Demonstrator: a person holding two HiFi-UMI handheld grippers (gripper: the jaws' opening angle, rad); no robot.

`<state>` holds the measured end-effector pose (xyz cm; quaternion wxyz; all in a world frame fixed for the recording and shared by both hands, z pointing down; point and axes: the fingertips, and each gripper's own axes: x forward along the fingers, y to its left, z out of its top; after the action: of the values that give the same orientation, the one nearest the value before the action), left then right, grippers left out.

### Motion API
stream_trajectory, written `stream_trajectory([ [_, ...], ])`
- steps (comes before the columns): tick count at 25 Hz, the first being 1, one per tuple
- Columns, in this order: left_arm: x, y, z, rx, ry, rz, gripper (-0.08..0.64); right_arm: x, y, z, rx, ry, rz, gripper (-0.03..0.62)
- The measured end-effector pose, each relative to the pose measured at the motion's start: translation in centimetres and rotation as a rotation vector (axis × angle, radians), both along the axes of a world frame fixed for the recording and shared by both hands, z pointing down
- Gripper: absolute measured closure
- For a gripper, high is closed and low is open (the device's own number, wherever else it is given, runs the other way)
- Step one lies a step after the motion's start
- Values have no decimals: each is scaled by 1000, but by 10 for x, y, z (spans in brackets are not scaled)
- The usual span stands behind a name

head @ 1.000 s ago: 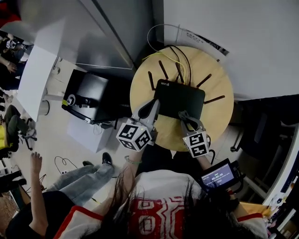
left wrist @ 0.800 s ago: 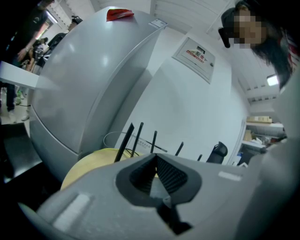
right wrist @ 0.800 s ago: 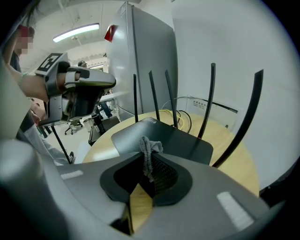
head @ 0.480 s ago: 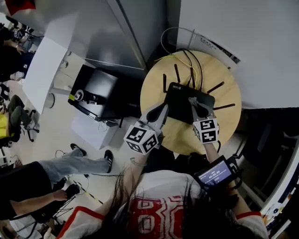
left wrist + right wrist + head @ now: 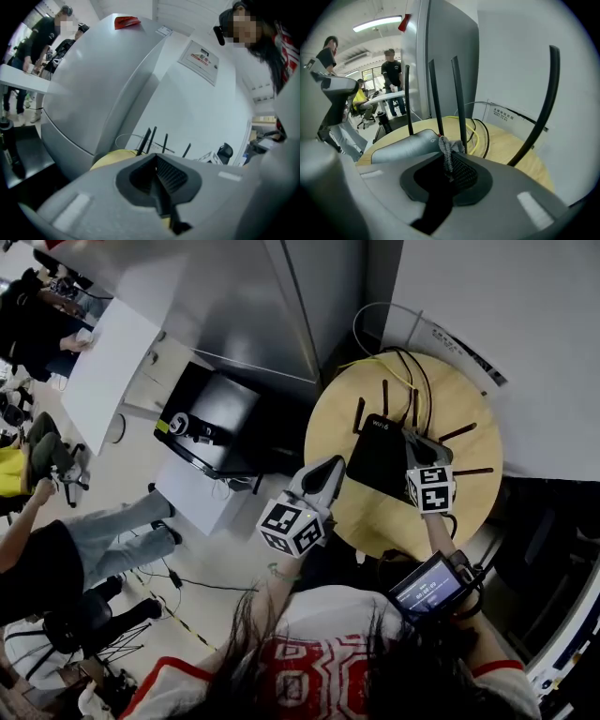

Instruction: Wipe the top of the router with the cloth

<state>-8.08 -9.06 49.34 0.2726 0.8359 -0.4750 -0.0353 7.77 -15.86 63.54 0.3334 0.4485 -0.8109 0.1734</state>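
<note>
We note the right gripper [image 5: 414,440] clamped on the cloth [image 5: 447,149] over the router [image 5: 378,465]; the left gripper [image 5: 330,471] is closed and empty.

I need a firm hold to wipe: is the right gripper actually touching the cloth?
Touching. The right gripper view shows the right gripper shut on the cloth: a grey bunch is pinched between the jaws and sticks out past their tips, by the router.
</note>
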Motion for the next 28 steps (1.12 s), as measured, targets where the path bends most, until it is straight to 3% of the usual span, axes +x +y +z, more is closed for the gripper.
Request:
stream_trajectory([
  [10,11,-13,0,27,22,11,558,-21,68,5,-58,-84,-38,549],
  [19,23,-10,-4,41,29,17,558,-40,129,7,-98,-107,-155,549],
  [28,22,3,-4,48,28,5,558,-38,116,-3,-79,-122,-146,549],
])
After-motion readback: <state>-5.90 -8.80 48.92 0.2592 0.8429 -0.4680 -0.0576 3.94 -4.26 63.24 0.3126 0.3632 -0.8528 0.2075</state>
